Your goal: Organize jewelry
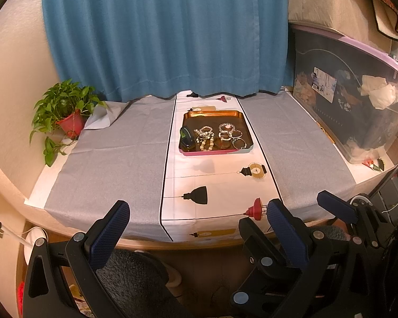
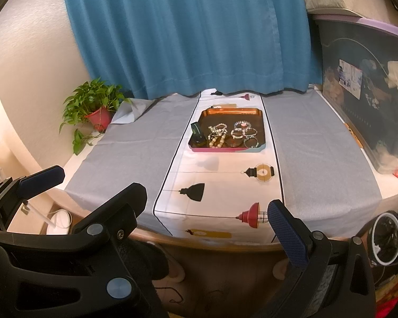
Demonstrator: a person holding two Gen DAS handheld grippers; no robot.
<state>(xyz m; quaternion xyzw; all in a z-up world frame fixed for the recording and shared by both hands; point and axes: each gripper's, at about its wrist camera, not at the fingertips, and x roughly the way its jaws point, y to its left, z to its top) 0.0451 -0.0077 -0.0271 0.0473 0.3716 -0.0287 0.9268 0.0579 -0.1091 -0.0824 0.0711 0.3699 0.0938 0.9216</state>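
A copper-coloured tray (image 1: 212,153) (image 2: 225,149) with a pink front rim sits mid-table on a white runner. In it lie a pale bead necklace (image 1: 205,139) (image 2: 217,135), several sparkly bracelets (image 1: 232,132) (image 2: 245,132), a round brown tin (image 1: 223,143) and a dark green object (image 1: 186,139) at its left. My left gripper (image 1: 198,204) hangs open and empty before the table's front edge, well short of the tray. My right gripper (image 2: 207,196) is likewise open and empty, close beside the left one. The right gripper's blue pad (image 1: 337,206) shows in the left wrist view.
A potted green plant (image 1: 66,114) (image 2: 98,111) stands at the back left. A large clear storage box (image 1: 358,100) (image 2: 371,92) with a purple lid fills the right side. A blue curtain (image 1: 164,34) hangs behind. Grey cloth (image 1: 114,153) flanks the runner.
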